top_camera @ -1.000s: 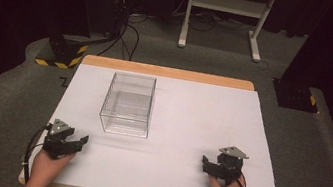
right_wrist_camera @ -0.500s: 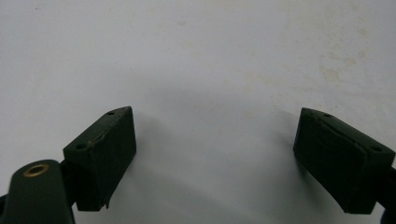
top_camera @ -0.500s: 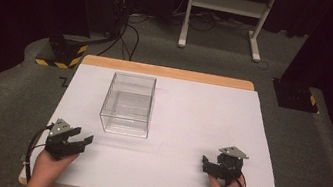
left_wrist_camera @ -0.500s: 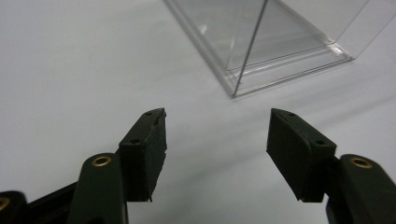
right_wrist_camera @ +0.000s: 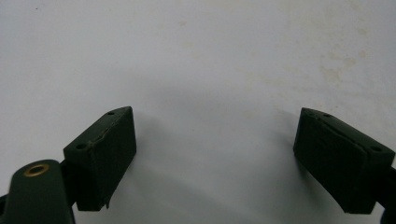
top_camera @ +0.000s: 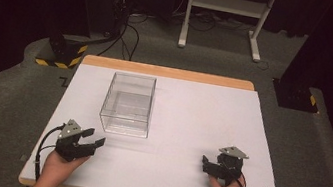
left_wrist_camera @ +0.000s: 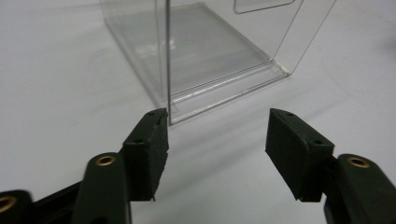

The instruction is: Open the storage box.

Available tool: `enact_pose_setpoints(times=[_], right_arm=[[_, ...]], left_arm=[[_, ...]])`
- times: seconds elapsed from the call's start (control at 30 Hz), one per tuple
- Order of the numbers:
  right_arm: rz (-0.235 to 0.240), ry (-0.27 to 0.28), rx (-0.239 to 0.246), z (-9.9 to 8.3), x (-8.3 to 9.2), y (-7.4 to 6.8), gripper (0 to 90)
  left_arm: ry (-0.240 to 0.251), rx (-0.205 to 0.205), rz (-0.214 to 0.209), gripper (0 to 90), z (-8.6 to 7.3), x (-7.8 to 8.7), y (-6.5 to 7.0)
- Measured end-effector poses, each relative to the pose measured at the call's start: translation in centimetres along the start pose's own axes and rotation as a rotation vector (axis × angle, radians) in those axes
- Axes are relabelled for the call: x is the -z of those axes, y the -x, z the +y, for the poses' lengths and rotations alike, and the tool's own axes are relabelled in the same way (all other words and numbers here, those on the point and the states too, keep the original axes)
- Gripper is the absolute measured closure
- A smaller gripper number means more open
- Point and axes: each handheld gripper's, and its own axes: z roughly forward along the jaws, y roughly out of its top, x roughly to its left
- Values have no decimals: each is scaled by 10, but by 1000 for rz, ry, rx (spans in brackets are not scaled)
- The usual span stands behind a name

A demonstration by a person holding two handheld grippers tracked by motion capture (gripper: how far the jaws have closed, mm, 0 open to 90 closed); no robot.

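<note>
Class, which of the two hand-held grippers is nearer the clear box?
The left hand-held gripper: its open jaws point at the clear box; the right hand-held gripper sits farther away.

The counter (top_camera: 168,72) is a wooden-edged top covered almost wholly by a white sheet (top_camera: 199,129), with bare wood showing as a strip along the far edge and another along the near edge. Directly on the sheet stands a clear plastic box (top_camera: 128,103), open at the top, left of centre and nearer the far half. It sits flat and upright, its long sides running away from the person. In the right gripper view the sheet (right_wrist_camera: 196,60) bears a few faint yellowish stains. The counter stands on a grey carpeted floor (top_camera: 12,94).
</note>
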Motion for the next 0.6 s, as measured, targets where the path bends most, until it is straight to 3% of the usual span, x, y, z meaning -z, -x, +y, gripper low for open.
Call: enact_pose_setpoints(times=[0.17, 0.37, 0.6], right_arm=[[0, 0, 0, 0, 0, 0, 130], [0, 0, 0, 0, 0, 0, 130], [0, -1, 0, 0, 0, 0, 130]], left_arm=[[3, -12, -18, 417, 3, -4, 4], [25, 5, -58, 410, 9, -8, 7], [29, -40, -56, 409, 19, -20, 12]])
